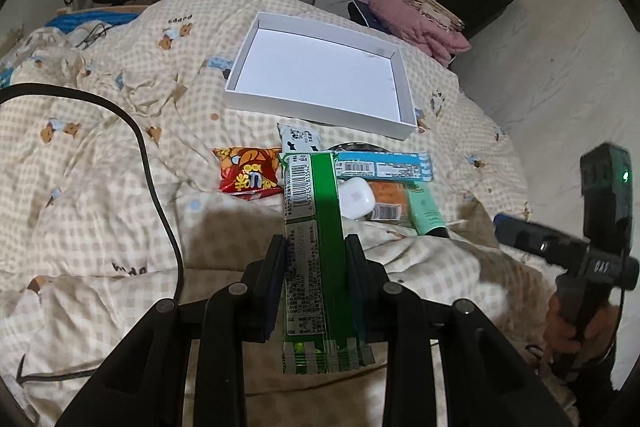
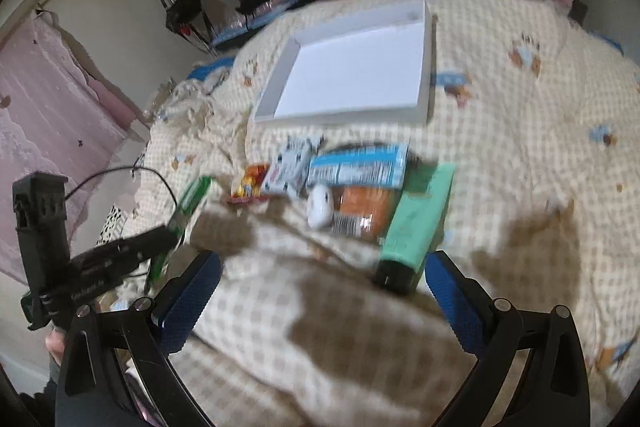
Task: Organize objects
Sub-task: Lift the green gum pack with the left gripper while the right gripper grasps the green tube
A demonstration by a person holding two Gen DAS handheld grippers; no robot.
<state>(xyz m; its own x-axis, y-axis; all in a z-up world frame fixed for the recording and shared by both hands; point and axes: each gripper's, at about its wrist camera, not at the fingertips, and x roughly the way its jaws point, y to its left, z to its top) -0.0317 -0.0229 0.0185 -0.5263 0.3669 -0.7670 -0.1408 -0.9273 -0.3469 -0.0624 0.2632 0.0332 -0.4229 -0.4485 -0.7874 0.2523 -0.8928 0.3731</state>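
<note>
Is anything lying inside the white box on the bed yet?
No, the white box shows only its bare floor, while the green packet sits between the left gripper's jaws.

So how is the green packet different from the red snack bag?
The green packet is long and narrow; the red snack bag is short and puffy. The green packet is pinched in the left tool, while the red snack bag lies loose on the blanket. Both are sealed wrappers.

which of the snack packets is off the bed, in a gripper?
The long green snack packet with the barcode, clamped between the left gripper jaws. The red-orange crinkled packet, white packet and blue-white bar all lie on the quilt.
</note>
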